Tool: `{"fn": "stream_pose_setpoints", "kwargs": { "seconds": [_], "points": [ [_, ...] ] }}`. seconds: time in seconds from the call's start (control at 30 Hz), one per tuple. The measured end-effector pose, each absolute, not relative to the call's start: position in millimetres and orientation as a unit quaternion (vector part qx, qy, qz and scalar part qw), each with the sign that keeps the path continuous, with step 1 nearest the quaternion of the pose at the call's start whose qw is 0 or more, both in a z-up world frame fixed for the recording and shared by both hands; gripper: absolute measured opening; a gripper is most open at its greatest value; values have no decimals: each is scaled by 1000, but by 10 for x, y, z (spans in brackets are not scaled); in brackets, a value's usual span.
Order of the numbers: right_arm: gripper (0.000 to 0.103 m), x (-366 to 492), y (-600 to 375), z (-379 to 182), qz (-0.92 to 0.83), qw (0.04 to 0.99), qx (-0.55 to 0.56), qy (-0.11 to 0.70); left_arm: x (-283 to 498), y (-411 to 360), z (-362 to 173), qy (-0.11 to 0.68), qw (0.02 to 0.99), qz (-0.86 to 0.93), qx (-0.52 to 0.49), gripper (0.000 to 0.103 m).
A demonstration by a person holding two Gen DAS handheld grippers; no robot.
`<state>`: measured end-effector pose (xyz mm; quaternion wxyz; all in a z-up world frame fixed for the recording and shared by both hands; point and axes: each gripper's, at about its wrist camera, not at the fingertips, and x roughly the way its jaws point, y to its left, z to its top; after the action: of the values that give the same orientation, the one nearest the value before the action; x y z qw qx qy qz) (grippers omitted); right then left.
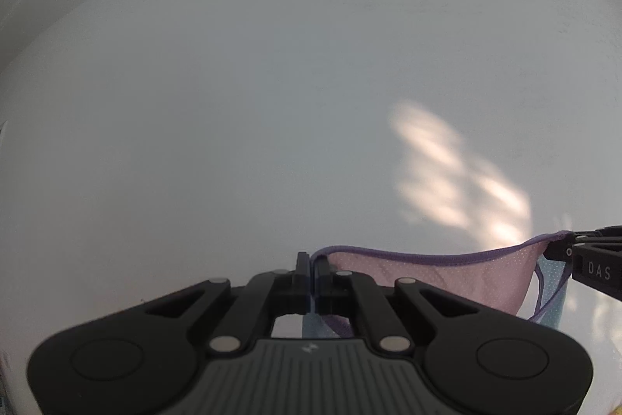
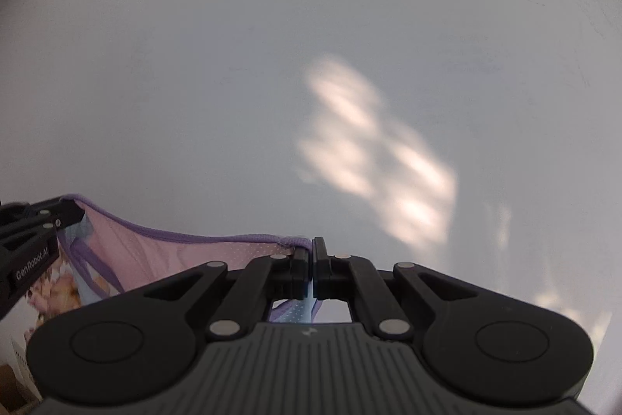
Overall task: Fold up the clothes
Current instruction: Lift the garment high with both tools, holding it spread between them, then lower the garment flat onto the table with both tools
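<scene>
The left gripper (image 1: 312,261) has its 2 fingers pressed together on one top corner of the pink garment (image 1: 447,279). The right gripper (image 2: 311,247) is likewise clamped on the opposite corner. The garment's purple-trimmed edge (image 2: 186,239) sags between them, hanging before a pale wall (image 2: 194,84).

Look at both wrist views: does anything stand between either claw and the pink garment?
Nothing visible does. The left claw and the right claw are each shut on the purple-trimmed top edge of the pink garment, which hangs between them.
</scene>
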<state>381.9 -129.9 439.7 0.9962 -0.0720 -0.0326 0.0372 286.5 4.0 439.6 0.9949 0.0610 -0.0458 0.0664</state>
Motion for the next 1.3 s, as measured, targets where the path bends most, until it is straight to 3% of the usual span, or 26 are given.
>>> {"fn": "stream_pose_setpoints", "kwargs": {
  "seconds": [0.17,0.53,0.7,0.87,1.13,1.27,1.3],
  "points": [
    [1,3482,-1376,3516,75,988,-137,14,2535,75,3964,-44,994,41,88,1],
    [1,1777,-1884,1151,166,949,-175,202,749,-172,1476,142,974,-94,150,1],
    [1,984,-2048,344,175,935,-158,263,81,-332,649,225,954,-126,154,1],
    [1,459,-2240,-53,159,936,-128,287,-299,-394,244,252,948,-113,159,1],
    [1,23,-2317,-327,137,942,-117,283,-634,-480,51,261,943,-119,167,2],
    [5,-112,-2343,-384,126,946,-114,278,-761,-460,24,260,943,-131,160,5],
    [7,-151,-2353,-376,125,946,-114,278,-782,-439,38,263,943,-137,153,12]
  ]
}}
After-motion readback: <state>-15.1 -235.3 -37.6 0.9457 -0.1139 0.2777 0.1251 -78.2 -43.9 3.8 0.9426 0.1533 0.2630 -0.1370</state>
